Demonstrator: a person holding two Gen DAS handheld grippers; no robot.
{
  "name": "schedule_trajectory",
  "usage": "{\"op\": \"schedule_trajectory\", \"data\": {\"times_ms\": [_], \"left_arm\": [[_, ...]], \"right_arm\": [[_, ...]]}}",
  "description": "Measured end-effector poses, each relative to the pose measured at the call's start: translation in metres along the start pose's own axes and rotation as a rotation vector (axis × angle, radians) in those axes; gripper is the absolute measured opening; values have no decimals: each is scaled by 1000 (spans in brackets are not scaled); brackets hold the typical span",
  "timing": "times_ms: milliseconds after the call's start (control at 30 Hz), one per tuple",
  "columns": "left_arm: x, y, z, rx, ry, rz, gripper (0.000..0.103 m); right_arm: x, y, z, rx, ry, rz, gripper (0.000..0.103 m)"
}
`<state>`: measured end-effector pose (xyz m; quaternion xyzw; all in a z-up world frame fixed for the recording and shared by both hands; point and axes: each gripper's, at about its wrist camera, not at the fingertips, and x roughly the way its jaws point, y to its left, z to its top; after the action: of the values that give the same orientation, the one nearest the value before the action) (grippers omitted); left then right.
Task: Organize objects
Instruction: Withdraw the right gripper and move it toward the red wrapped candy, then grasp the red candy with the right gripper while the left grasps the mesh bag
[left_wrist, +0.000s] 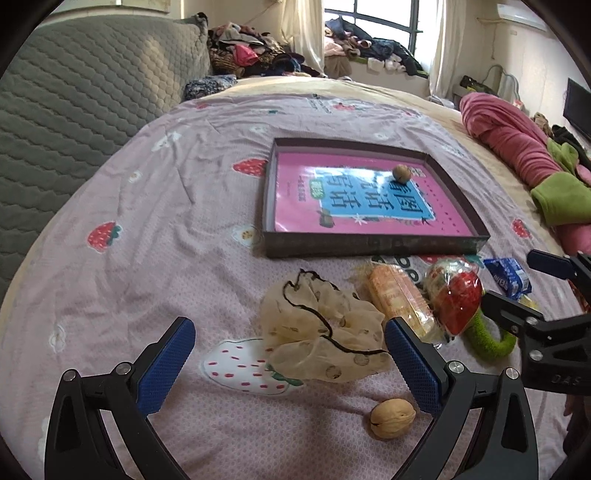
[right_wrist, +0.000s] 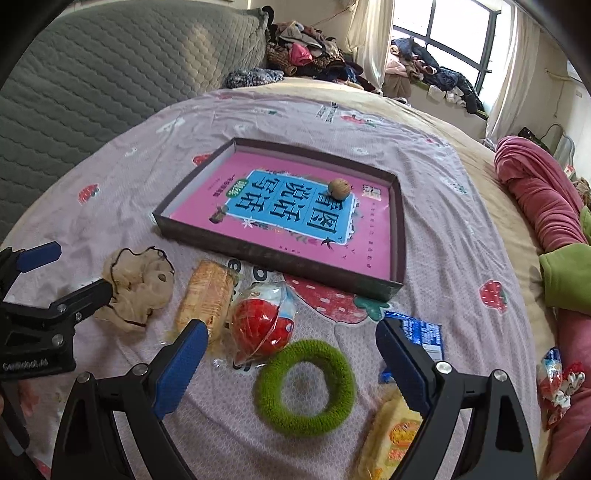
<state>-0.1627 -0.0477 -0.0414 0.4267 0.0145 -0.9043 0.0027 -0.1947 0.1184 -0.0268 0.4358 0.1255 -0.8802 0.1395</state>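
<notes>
On the bed (left_wrist: 155, 206), over a strawberry-print sheet, a shallow tray (right_wrist: 400, 236) holds a pink book (right_wrist: 295, 218) with one walnut (right_wrist: 338, 189) resting on its cover. Everything else to be organized lies loose on the sheet in front of the tray: a beige scrunchie (left_wrist: 317, 332), a cracker pack (right_wrist: 207, 295), a red wrapped ball (right_wrist: 260, 328), a green ring (right_wrist: 306, 387), a blue packet (right_wrist: 424, 332), another snack pack (right_wrist: 395, 439) and a second walnut (left_wrist: 392, 418).

The left hand-held gripper (left_wrist: 288, 362) is spread wide and empty, with the scrunchie between its fingers but not pinched. The right hand-held gripper (right_wrist: 291, 360) is likewise spread and empty, hovering above the green ring, its fingers just beside the ball and the blue packet.

Risks from here, as I judge them:
- The items are crowded; a finger coming down beside the ring could nudge the ball or snag the packet and drag it along.
- The scrunchie is limp, so a shallow pinch may catch only a fold, or gather the sheet with it.
- The walnut in the tray sits on a glossy cover; bumping the tray could set it rolling.
- The loose walnut, near the left finger, could be knocked off across the soft bed.
- Both grippers work close together and could collide.
</notes>
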Motion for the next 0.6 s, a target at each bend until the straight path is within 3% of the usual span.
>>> {"op": "schedule_trajectory", "data": {"times_ms": [600], "left_arm": [[37,-7,-1,23,41,-6,102]], "right_arm": [[50,1,8,-29,72,28,92]]}}
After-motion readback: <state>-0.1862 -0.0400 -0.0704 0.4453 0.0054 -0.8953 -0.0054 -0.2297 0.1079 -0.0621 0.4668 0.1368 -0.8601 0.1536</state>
